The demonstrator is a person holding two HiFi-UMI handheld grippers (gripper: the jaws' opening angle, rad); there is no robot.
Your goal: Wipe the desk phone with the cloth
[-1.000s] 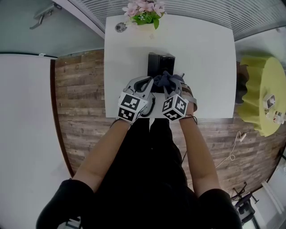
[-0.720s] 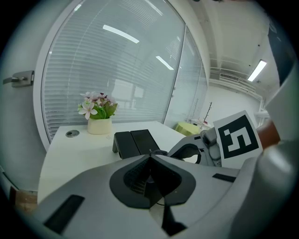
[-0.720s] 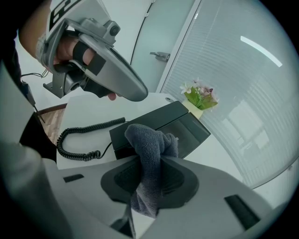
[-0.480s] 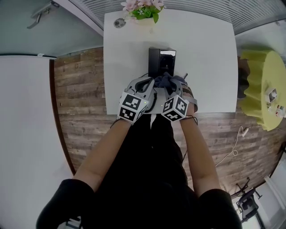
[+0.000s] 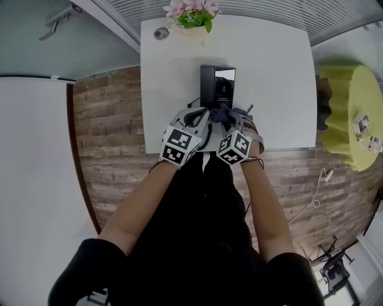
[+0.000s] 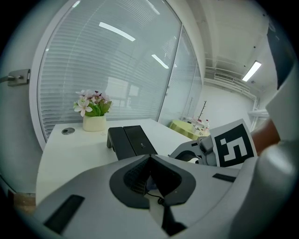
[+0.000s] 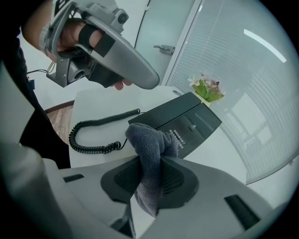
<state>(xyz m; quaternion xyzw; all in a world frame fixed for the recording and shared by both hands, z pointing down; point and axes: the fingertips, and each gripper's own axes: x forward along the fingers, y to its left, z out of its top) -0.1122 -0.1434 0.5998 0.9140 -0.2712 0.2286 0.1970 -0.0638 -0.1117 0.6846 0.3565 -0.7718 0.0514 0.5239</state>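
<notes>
The black desk phone [image 5: 217, 86] lies in the middle of the white table [image 5: 275, 72]. My right gripper [image 5: 230, 115] is shut on a dark grey cloth [image 7: 150, 140], whose bunched end hangs over the phone's near edge [image 7: 189, 122]. The phone's coiled cord [image 7: 88, 135] curls on the table to the left of the cloth. My left gripper [image 5: 194, 113] hovers just left of the right one, above the cord, with its jaws together [image 6: 149, 158] and nothing visible between them. In the left gripper view the phone [image 6: 131, 140] lies straight ahead.
A pot of pink flowers [image 5: 191, 17] stands at the table's far edge, beside a round grommet [image 5: 160, 34]. A yellow-draped round table [image 5: 350, 119] with small items stands to the right. The floor is wood planks. A glass wall with blinds runs behind the table.
Both grippers have drawn slightly back toward me from the phone, so more of the phone's top shows. The cloth stays gripped.
</notes>
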